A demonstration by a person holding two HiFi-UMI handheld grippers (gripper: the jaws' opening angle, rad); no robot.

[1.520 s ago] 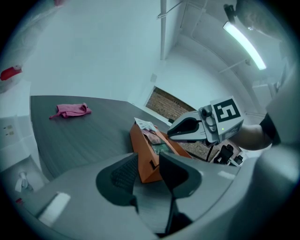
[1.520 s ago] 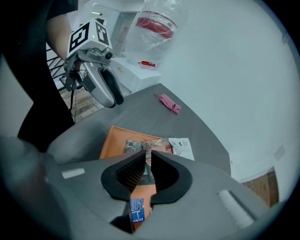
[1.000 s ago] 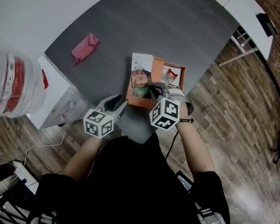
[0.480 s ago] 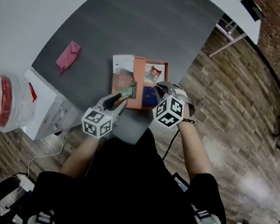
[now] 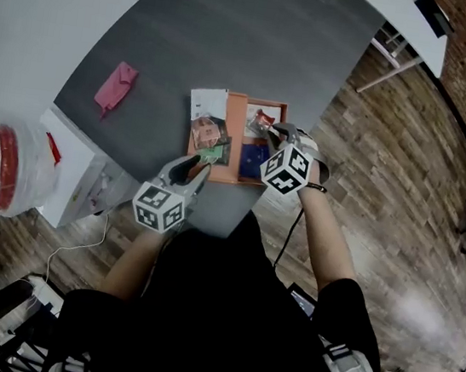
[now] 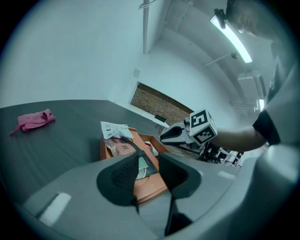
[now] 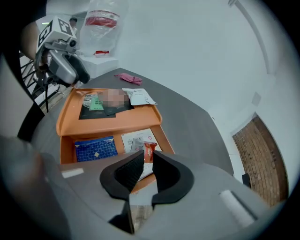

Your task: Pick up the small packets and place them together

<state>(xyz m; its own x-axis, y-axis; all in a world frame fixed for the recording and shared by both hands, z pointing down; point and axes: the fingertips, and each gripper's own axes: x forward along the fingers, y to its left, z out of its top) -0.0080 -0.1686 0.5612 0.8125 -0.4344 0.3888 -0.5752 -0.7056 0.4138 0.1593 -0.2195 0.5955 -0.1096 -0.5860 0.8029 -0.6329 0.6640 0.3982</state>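
Note:
An orange tray (image 5: pixel 237 138) sits near the front edge of the dark table. Its right half holds a red packet (image 7: pixel 148 151) on white sachets and a blue packet (image 7: pixel 96 147). Its left half holds a green packet (image 7: pixel 93 102) and others, and a white packet (image 5: pixel 208 103) lies at the far corner. My right gripper (image 7: pixel 146 164) hovers just short of the red packet; its jaws are opening by a narrow gap with nothing pressed between them. My left gripper (image 6: pixel 147 171) stands open and empty at the tray's near left edge.
A pink cloth (image 5: pixel 115 87) lies on the table to the left. Off the table's left side stand a white cabinet (image 5: pixel 79 176) and a clear plastic bottle with a red label (image 5: pixel 8 166). Wooden floor lies beyond the table's right edge.
My right gripper has moved from the tray's middle divider toward the far right compartment with the red packet. The left gripper has kept its place by the tray's near edge.

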